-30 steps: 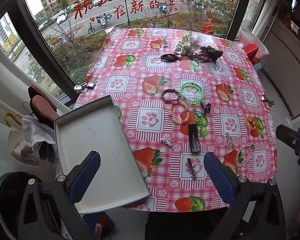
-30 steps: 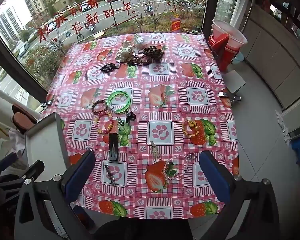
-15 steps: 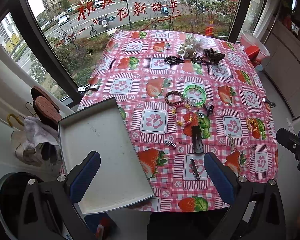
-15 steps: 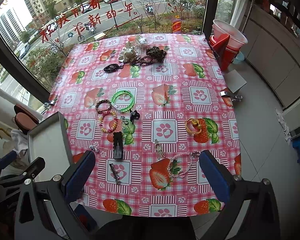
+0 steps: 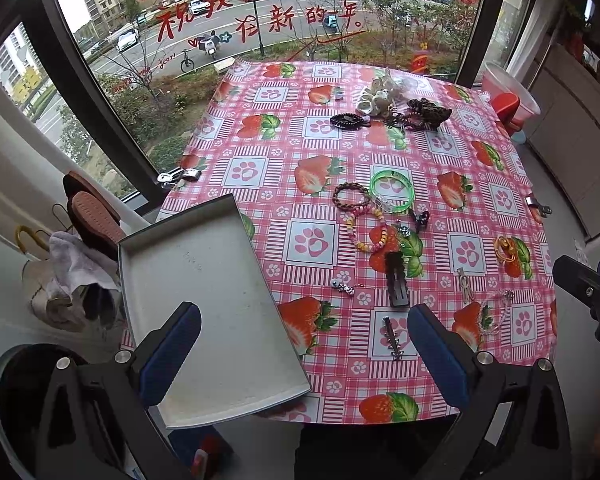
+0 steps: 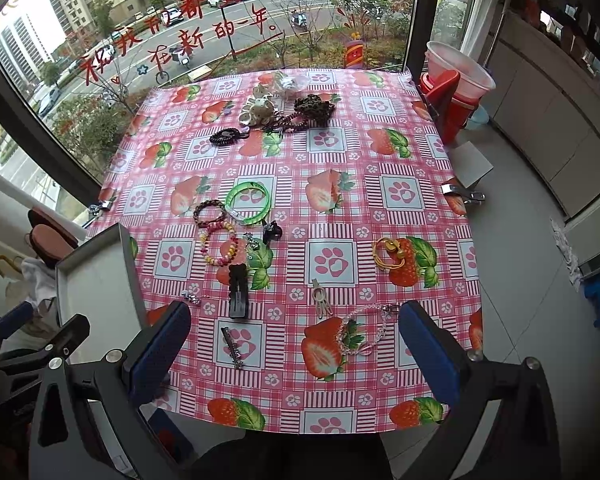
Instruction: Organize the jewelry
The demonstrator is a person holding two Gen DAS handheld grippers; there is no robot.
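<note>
Jewelry lies scattered on the strawberry tablecloth (image 5: 312, 144). A green bangle (image 5: 392, 190), a dark braided bracelet (image 5: 351, 197), a bead bracelet (image 5: 366, 232) and a black hair clip (image 5: 396, 279) sit mid-table. A grey tray (image 5: 204, 296) lies empty at the front left and overhangs the edge; it also shows in the right wrist view (image 6: 96, 280). A yellow ring piece (image 6: 390, 253) and a clear bead chain (image 6: 364, 332) lie to the right. My left gripper (image 5: 304, 352) is open above the front edge by the tray. My right gripper (image 6: 294, 356) is open above the front edge.
A pile of hair ties and scrunchies (image 5: 396, 108) sits at the far side by the window. Metal clips (image 6: 462, 194) pin the cloth at the table sides. Red and pink buckets (image 6: 452, 88) stand on the floor at the far right. Shoes and cloth (image 5: 88, 220) lie left.
Both grippers have moved slightly forward and to the left over the table; the table contents have shifted a little right and down in view. No item has moved. Both stay open.
</note>
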